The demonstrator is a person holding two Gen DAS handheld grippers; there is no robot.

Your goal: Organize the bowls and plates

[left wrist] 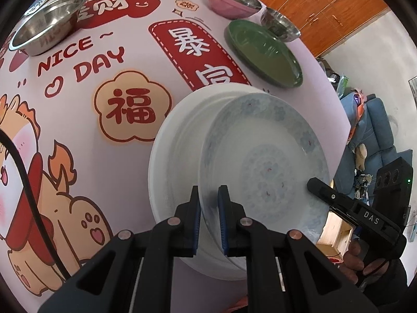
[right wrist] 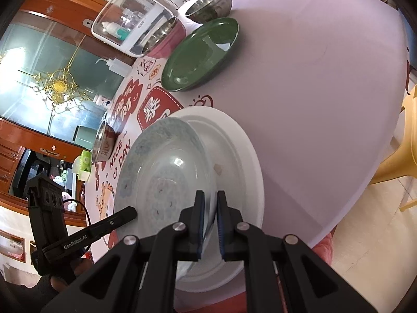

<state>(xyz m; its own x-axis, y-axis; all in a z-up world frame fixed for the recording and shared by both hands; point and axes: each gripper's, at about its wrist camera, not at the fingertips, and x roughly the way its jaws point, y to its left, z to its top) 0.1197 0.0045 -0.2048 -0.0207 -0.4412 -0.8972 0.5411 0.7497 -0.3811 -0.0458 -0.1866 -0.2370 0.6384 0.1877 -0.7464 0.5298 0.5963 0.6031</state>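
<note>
Left wrist view: the left gripper (left wrist: 208,195) is seen with its jaws pinched on the near rim of a blue-patterned plate (left wrist: 271,161). This plate is held tilted over a larger white plate (left wrist: 172,156) that lies on the desk (left wrist: 125,78), which is covered by a cloth with red and orange cartoon prints. At the plate's right edge the right gripper (left wrist: 312,184) is visible, with a hand (left wrist: 355,263) below it. Farther off, a green plate (left wrist: 263,52), a small steel bowl (left wrist: 280,24), a pink bowl (left wrist: 233,0) and a wide steel bowl (left wrist: 44,28) are set on the desk.

Right wrist view: the right gripper (right wrist: 210,208) is seen with its jaws clamped on the blue-patterned plate's (right wrist: 161,167) rim, the white plate (right wrist: 234,156) beneath and beside it. The left gripper (right wrist: 133,212) meets the plate's left edge. The green plate (right wrist: 200,54), pink bowl (right wrist: 166,39) and small steel bowl (right wrist: 208,5) are grouped at the far end, the wide steel bowl (right wrist: 104,143) at the left.
</note>
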